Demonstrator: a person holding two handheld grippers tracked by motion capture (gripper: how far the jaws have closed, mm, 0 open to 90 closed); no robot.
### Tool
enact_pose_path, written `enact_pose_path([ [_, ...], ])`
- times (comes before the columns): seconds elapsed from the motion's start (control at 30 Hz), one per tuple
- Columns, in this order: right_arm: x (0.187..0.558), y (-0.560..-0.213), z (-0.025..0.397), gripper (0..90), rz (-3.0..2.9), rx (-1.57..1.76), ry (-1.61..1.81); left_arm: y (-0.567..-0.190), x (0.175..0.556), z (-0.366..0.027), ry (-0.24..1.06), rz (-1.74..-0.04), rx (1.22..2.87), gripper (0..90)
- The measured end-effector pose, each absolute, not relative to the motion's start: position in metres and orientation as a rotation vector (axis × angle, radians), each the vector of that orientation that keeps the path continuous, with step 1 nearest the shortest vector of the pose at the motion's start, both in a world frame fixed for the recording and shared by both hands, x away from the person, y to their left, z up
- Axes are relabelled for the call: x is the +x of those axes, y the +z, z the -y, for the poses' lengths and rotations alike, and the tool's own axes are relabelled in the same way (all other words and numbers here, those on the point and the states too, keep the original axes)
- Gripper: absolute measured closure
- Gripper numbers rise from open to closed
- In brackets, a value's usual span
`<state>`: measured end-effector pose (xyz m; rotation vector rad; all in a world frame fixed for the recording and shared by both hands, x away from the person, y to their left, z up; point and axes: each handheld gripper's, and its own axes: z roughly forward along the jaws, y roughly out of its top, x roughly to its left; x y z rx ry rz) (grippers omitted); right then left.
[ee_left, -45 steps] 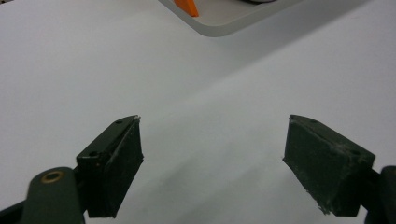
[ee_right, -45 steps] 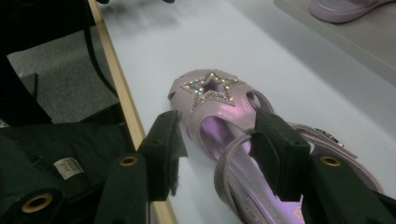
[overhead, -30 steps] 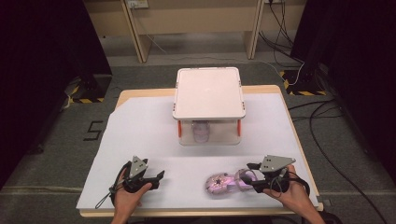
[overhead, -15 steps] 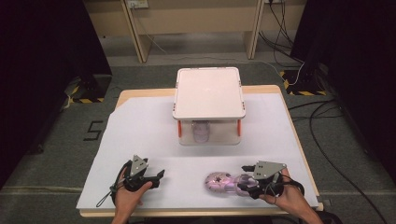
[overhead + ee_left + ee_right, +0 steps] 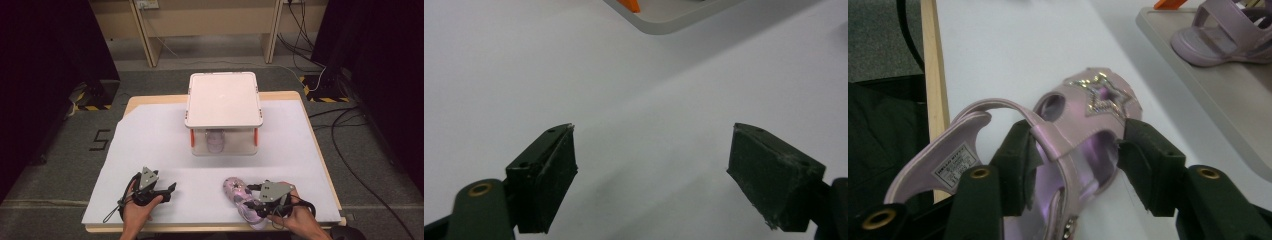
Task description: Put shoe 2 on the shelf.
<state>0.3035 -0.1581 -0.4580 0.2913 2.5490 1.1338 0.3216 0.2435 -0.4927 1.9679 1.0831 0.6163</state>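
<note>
A: High view: light falls from overhead, evenly. The white sheet (image 5: pixel 150 150) reads bright, the box lid (image 5: pixel 223 98) nearly washed out. Both sides of the room go black.

B: Shadows?

A: Soft and short, one under the box, faint ones by each hand. Picture is coarse, fine detail smeared.

B: Gripper views?

A: Left: pale surface, diffuse shadow between the jaws, background soft. Right: sandal (image 5: pixel 1073 130) sharp, star glitter catching light, near jaws slightly blurred.
</note>
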Motion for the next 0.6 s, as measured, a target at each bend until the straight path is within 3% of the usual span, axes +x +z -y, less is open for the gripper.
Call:
enact_pose_path([
  [0.4,0.298,-0.465,0.144,61.5,-2.496,0.336,0.996,-0.491,0.321,-0.242,0.62,-1.072,1.976,18.5],
  [0.5,0.297,-0.461,0.142,73.2,-2.474,0.316,0.983,-0.491,0.321,-0.244,0.621,-1.068,1.968,18.6],
  [0.6,0.297,-0.459,0.143,77.3,-2.463,0.306,0.983,-0.49,0.32,-0.245,0.622,-1.069,1.967,18.5],
])
